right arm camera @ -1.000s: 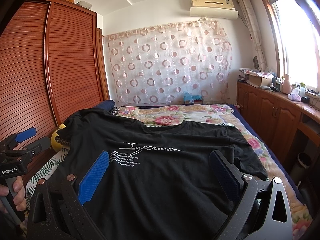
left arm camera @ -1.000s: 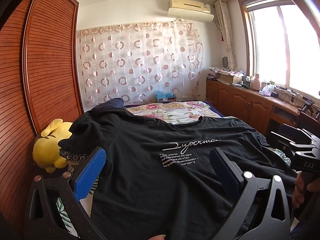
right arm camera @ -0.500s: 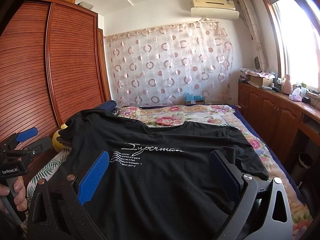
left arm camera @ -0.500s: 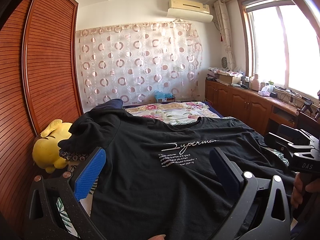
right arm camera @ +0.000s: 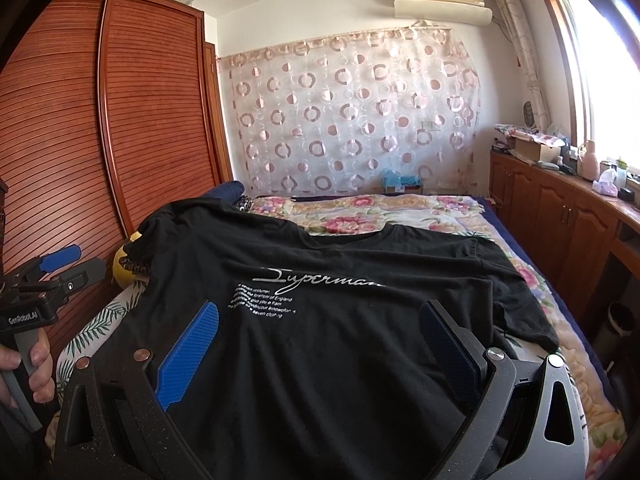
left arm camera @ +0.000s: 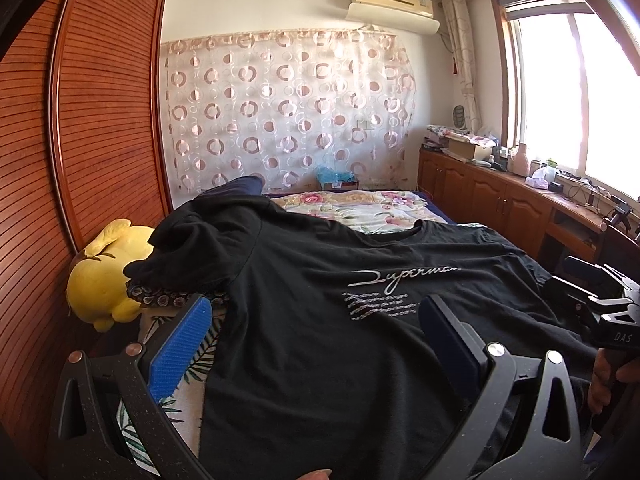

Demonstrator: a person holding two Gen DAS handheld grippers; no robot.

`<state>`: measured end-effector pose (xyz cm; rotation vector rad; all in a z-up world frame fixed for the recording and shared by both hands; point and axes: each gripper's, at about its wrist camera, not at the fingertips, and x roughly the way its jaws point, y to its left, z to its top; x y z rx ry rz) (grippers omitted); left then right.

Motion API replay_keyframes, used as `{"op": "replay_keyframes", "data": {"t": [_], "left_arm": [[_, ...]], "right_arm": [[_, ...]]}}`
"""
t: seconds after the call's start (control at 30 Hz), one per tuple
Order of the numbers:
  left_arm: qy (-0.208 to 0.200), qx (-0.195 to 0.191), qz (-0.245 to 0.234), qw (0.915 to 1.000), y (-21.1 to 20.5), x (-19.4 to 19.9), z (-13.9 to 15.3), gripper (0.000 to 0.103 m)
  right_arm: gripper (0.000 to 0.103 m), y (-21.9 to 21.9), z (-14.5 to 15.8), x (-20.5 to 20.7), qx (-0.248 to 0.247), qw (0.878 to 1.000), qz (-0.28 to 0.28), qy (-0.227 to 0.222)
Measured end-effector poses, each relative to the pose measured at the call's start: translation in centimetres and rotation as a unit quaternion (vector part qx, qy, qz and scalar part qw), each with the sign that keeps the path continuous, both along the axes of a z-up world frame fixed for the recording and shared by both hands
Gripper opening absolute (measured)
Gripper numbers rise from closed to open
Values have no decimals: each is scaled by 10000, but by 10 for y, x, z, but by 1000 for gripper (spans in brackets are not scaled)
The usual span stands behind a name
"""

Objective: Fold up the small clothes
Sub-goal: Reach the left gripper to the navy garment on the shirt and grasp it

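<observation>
The left hand-held gripper (left arm camera: 314,340) hovers with jaws spread wide and empty above the near hem of a black T-shirt (left arm camera: 320,320); the right hand-held gripper (right arm camera: 318,342) hangs likewise agape, gripping nothing, over the same garment; the shirt lies face up on the bed (right arm camera: 460,216), its white print showing, one sleeve (left arm camera: 188,248) draped over a heap beside a yellow plush toy (left arm camera: 100,284); a floral quilt (right arm camera: 360,212) covers the bed beyond the collar; a slatted wooden wardrobe (right arm camera: 120,120) flanks the left side.
</observation>
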<state>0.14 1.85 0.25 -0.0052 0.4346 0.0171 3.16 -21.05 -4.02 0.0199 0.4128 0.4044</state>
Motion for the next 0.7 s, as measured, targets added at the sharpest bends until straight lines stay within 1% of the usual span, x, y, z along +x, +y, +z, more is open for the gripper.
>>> {"op": "replay_keyframes", "data": {"t": [0.17,0.3,0.47,0.53,0.63,0.7], "left_arm": [[164,-23,144,9998,31,7,-6,103],[309,64,281,9991,55,13,-9,103],[449,33,340,9984,84,24,-15,103],[476,-49,357,9982,97,29,-17,103],[544,-323,322,9975,121,39,-18,103],[592,-459,268,9968,137,48,-18,103]], "right_arm": [[101,5,1,11,-72,9997,204,111],[101,8,3,17,-57,9992,367,159],[101,16,1,25,-149,9979,600,195],[101,21,-1,30,-200,9972,685,218],[99,29,-4,36,-390,9963,719,255],[99,30,-4,39,-323,9952,857,339]]}}
